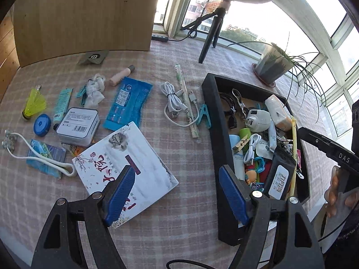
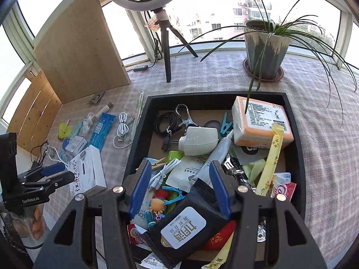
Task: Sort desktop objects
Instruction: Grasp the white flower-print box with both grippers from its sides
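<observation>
Both tools released, nothing gripped: left tool over white box on counter; right tool over black tray. "GenRobot.AI" read on left tool.

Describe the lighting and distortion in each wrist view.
Left wrist view: strong fisheye bend curves the window frame; the panes are blown out white, while the tablecloth is evenly lit and sharp. Right wrist view: same barrel warp with dark corners; the backlit plant stands against an overexposed window, yet the tray contents stay clear.
</observation>
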The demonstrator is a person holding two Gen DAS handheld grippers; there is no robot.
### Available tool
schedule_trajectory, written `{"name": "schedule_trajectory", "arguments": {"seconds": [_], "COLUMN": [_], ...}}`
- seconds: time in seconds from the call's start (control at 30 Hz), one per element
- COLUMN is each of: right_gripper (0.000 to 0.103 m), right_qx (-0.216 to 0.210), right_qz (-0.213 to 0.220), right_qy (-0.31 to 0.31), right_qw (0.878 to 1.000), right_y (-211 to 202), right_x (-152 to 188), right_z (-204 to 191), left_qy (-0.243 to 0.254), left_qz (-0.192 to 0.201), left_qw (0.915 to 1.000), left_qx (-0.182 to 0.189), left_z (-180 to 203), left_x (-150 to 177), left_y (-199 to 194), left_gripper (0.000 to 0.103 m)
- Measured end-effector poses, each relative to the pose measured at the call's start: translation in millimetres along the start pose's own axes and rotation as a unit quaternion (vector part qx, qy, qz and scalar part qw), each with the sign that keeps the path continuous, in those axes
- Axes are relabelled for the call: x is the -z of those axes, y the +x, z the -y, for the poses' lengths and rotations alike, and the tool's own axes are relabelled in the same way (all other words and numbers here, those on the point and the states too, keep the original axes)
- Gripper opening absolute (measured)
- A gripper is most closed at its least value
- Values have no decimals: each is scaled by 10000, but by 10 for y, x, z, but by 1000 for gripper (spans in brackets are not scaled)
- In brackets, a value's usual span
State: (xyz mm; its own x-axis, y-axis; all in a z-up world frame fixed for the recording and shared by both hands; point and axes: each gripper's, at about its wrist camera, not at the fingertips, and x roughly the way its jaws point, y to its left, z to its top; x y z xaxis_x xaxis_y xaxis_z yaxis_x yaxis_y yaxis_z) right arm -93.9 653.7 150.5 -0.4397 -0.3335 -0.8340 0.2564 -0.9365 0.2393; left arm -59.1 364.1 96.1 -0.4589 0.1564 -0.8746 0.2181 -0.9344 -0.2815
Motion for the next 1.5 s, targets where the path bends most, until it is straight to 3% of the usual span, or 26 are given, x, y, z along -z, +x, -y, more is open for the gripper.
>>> {"name": "schedule_trajectory", "arguments": {"seconds": [0.27,0.6,1.03,1.5], "right_gripper": [53,53,53,51], "right_qx": [-363,-545,-578,-1050], "right_qz": [-436,-1032,-1486,-2007], "right_qy": [-1022,-1687,-1682,-1438], "right_qw": [9931,9787,9728,9633], "right_y": [514,1185,1614,1875], "right_x": [-78,-55,-18,68], "right_z": [-834,-1574,-1823,-2022], "left_qy": [-971,-1302,-1204,-1229], "left_qz": [114,-137,-261,-298], "left_qw": [9947,9899,9894,9914], "left_qx": [-307,-544,-774,-350], "left_z": [-709,-919,-870,-796], "left_x": [191,361,385,368], "left_y": [-35,204,399,543], "left_gripper": [75,75,75,73]}}
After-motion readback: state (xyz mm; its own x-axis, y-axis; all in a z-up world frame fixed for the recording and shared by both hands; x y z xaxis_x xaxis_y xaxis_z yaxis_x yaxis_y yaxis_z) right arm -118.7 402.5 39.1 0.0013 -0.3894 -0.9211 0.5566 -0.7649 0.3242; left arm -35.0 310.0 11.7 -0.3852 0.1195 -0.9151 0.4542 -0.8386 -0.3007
